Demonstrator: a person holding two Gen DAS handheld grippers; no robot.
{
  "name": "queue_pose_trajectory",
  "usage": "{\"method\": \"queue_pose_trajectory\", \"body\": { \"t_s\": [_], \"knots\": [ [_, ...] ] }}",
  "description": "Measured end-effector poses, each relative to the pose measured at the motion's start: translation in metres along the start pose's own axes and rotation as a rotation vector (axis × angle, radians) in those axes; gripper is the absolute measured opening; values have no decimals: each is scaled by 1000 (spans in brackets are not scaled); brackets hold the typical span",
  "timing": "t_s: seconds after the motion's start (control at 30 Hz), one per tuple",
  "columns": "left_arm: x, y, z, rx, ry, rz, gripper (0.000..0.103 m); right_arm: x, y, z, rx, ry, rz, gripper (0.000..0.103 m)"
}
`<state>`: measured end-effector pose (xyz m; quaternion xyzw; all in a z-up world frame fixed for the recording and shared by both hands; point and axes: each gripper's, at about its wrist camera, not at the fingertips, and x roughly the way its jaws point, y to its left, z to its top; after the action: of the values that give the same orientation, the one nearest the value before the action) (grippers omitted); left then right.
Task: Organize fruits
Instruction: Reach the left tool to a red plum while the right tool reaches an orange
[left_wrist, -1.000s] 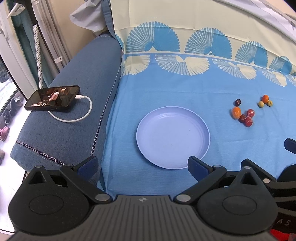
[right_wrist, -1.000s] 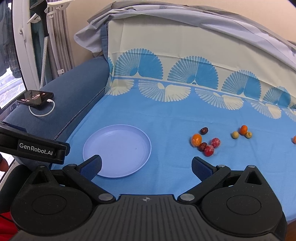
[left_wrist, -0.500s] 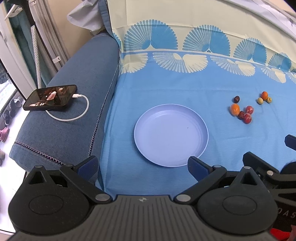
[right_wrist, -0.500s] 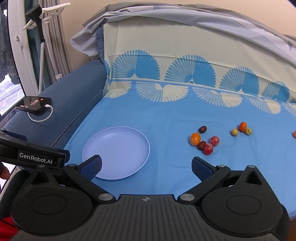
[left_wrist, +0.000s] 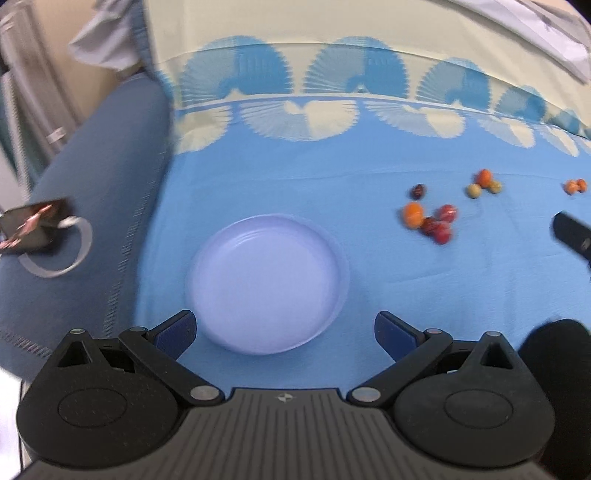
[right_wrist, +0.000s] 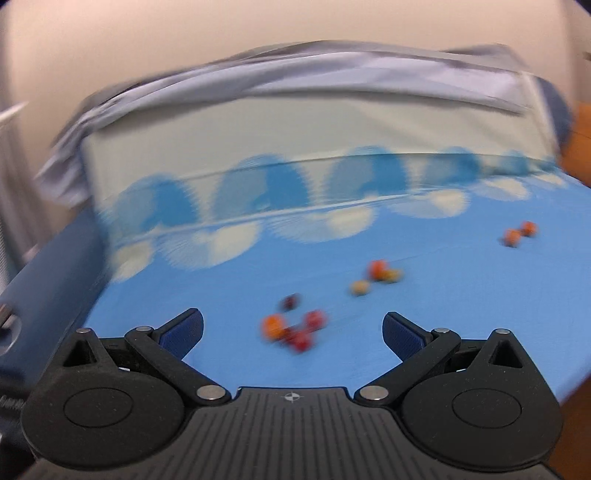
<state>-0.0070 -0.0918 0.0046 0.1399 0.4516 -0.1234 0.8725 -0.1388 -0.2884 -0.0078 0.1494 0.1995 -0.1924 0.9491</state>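
Observation:
A pale lilac plate (left_wrist: 221, 251) lies empty on the blue cloth, just ahead of my left gripper (left_wrist: 284, 330), which is open with nothing between its fingers. To the plate's right sits a cluster of small fruits (left_wrist: 430, 219): one orange, several red, one dark. Farther right are a small orange-and-yellow group (left_wrist: 484, 182) and an orange pair (left_wrist: 575, 185). In the blurred right wrist view my right gripper (right_wrist: 293, 330) is open and empty, with the red and orange cluster (right_wrist: 295, 330) close ahead between its fingers. The yellow and orange group (right_wrist: 376, 277) lies beyond, the orange pair (right_wrist: 519, 232) at far right.
A phone (left_wrist: 27, 227) with a white charging cable (left_wrist: 55, 258) rests on the blue denim sofa arm at left. A cream cloth with blue fan prints covers the backrest. Part of the other black gripper (left_wrist: 572, 234) shows at the right edge. The seat's right edge (right_wrist: 576, 369) drops off.
Both views have swung right and are blurred by motion. The right gripper has moved toward the fruit cluster, and the plate has left its view. Both grippers stay open.

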Motion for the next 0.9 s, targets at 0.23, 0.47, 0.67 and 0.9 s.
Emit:
{"method": "queue_pose_trajectory", "body": {
  "t_s": [0.23, 0.47, 0.67, 0.9],
  "knots": [
    [48, -68, 36, 51, 56, -100, 103, 21, -96, 22, 114, 25, -234, 103],
    [113, -109, 54, 31, 179, -159, 103, 62, -175, 33, 199, 43, -392, 103],
    [155, -143, 65, -56, 229, -174, 103, 110, -243, 51, 212, 25, -484, 103],
    [190, -172, 74, -109, 266, -153, 103, 194, -336, 61, 235, 41, -599, 103]
  ]
}}
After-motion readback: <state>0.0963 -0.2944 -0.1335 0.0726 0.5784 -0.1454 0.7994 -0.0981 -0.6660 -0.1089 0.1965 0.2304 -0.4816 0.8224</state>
